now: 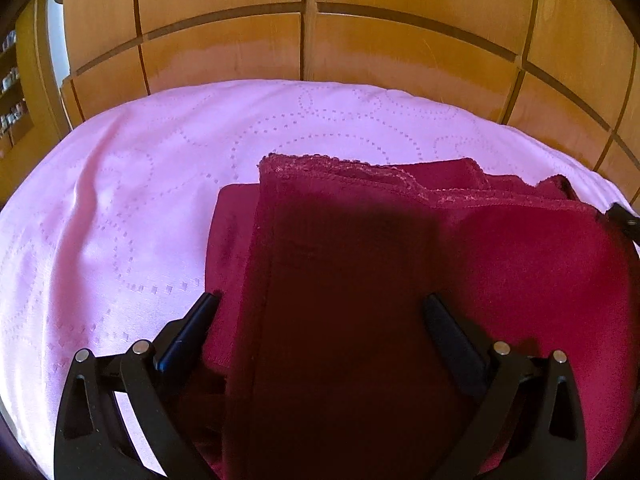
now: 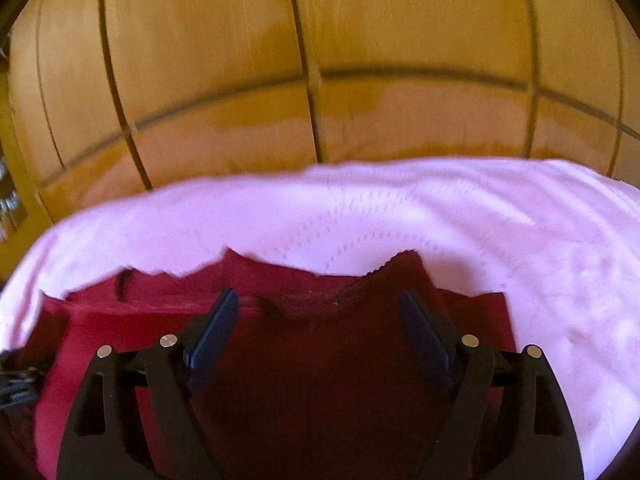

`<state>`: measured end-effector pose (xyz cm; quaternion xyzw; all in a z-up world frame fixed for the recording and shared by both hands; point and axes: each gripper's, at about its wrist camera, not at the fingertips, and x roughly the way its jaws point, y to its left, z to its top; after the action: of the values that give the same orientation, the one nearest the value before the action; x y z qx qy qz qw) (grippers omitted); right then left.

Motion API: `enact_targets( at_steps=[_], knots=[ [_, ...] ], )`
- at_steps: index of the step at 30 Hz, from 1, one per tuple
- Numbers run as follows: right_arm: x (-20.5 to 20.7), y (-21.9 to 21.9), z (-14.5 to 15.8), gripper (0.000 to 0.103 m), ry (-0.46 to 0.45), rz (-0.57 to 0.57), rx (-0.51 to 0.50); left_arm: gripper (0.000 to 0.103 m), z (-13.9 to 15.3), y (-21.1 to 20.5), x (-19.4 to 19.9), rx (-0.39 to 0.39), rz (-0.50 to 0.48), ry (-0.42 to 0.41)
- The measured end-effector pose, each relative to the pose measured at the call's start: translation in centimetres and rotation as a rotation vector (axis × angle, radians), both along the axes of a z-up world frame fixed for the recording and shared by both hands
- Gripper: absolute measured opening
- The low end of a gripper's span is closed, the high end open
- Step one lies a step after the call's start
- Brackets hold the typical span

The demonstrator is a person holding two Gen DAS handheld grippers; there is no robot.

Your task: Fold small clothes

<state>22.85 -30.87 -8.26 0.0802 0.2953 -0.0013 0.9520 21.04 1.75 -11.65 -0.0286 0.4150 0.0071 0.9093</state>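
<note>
A dark red garment with a lace-trimmed edge [image 1: 360,248] lies partly folded on a pink bedspread [image 1: 132,184]. My left gripper [image 1: 320,300] is open just above its left part, one finger near its left edge, the other over the cloth. The garment also shows in the right wrist view [image 2: 320,340], bunched at its far edge. My right gripper [image 2: 320,296] is open over it and holds nothing. The right gripper's tip [image 1: 624,220] shows at the right edge of the left wrist view.
The pink bedspread [image 2: 540,240] has a dotted stitched pattern and spreads left and beyond the garment. A wooden panelled wardrobe [image 1: 312,32] stands right behind the bed. Shelves with small items [image 1: 10,76] are at far left.
</note>
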Motion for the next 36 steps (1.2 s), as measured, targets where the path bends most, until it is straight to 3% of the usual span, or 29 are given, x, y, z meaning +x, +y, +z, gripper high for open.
enact_targets(
  at_steps=[6,13,17,21,27,31,33,36],
  knots=[
    [-6.0,-1.6,-0.3,0.089,0.055,-0.023,0.197,0.101,0.0,-0.2,-0.3,-0.006,0.001,-0.005],
    [-12.8,-5.2,-0.2,0.092,0.038,-0.105,0.283,0.101,0.2,-0.3,-0.6,-0.007,0.001,0.007],
    [-14.5,-8.4,-1.7,0.092,0.095,-0.156,0.443,0.101,0.6,0.1,-0.9,-0.034,-0.008,0.014],
    [-15.1,-9.5,-4.0,0.093,0.144,-0.138,0.614,0.101,1.1,0.4,-2.5,-0.052,-0.032,0.005],
    [-14.0,-8.0,-4.2,0.093,0.157,-0.011,0.638,0.101,1.7,0.4,-6.4,0.015,-0.084,-0.092],
    [-12.9,-8.1,-4.3,0.093,0.154,0.001,0.656,0.101,1.3,0.7,-7.9,0.046,-0.101,-0.1],
    [-12.0,-8.4,-4.4,0.093,0.143,-0.007,0.681,0.101,0.7,1.1,-8.2,0.028,-0.098,-0.083],
    [-11.0,-8.9,-4.5,0.093,0.134,-0.023,0.702,0.101,0.0,2.4,-8.2,-0.074,-0.076,-0.054]
  ],
)
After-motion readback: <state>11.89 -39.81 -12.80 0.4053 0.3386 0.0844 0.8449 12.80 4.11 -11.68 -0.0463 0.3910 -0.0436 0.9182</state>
